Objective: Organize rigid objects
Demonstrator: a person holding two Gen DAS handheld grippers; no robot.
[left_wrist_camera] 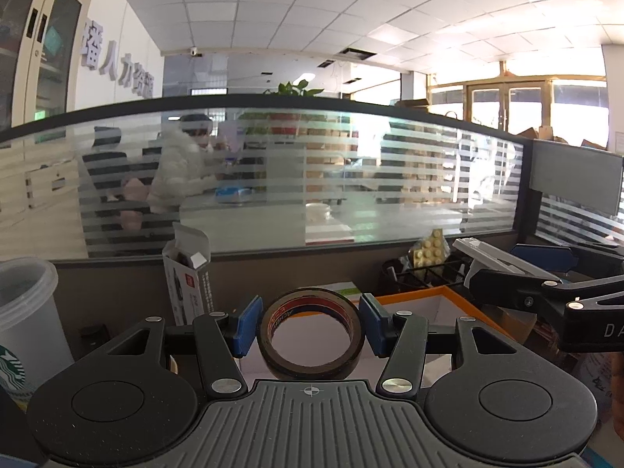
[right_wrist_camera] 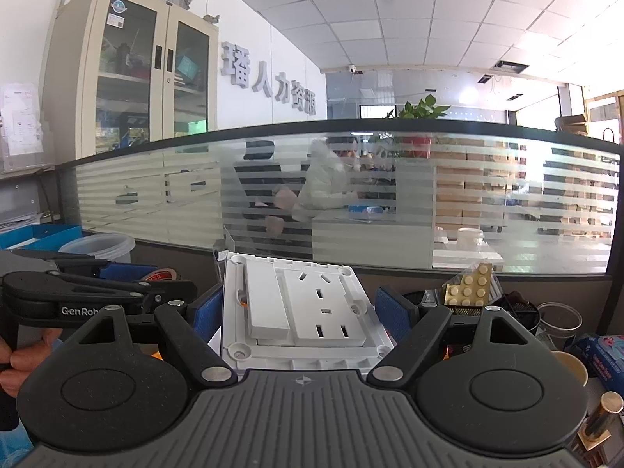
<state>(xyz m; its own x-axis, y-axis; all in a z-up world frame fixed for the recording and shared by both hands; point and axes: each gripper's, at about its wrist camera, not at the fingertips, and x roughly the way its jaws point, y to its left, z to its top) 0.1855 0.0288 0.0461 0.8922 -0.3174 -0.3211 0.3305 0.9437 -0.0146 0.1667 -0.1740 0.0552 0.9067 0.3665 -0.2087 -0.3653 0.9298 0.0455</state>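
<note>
The left gripper (left_wrist_camera: 310, 325) clamps a roll of dark tape (left_wrist_camera: 311, 333) upright between its blue pads (left_wrist_camera: 247, 325), raised above the orange-rimmed box (left_wrist_camera: 440, 292). Right of that box, the right gripper (right_wrist_camera: 300, 312) grips a white wall socket panel (right_wrist_camera: 300, 308); a yellow studded brick (right_wrist_camera: 470, 286) stands beyond.
</note>
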